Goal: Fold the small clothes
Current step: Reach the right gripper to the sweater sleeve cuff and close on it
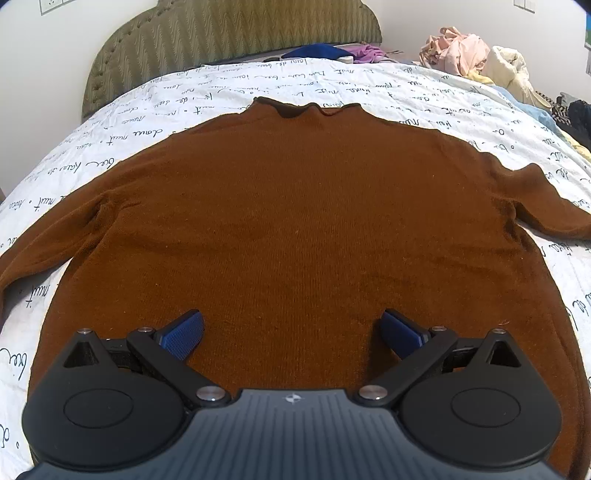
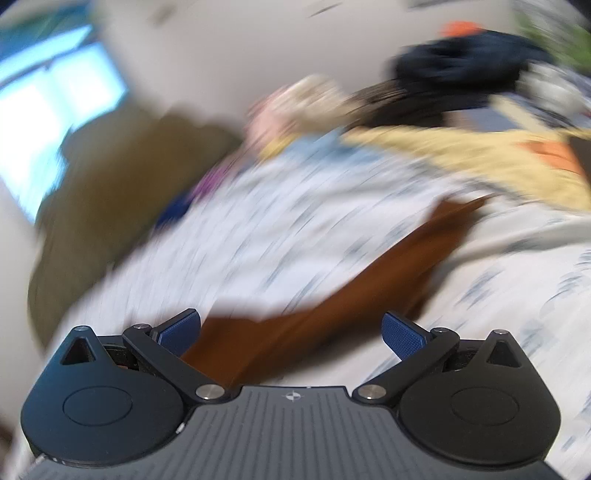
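A brown knit sweater (image 1: 295, 206) lies flat on the bed, collar at the far side, both sleeves spread out sideways. My left gripper (image 1: 291, 328) is open and empty, hovering over the sweater's lower middle near the hem. In the blurred right wrist view, one brown sleeve (image 2: 369, 280) runs diagonally across the sheet. My right gripper (image 2: 291, 328) is open and empty, just above the sleeve's near part.
The bed has a white sheet with script print (image 1: 184, 96) and an olive padded headboard (image 1: 229, 33). A pile of clothes (image 1: 476, 55) lies at the bed's far right; it also shows blurred in the right wrist view (image 2: 461, 147). A blue garment (image 1: 317, 51) lies by the headboard.
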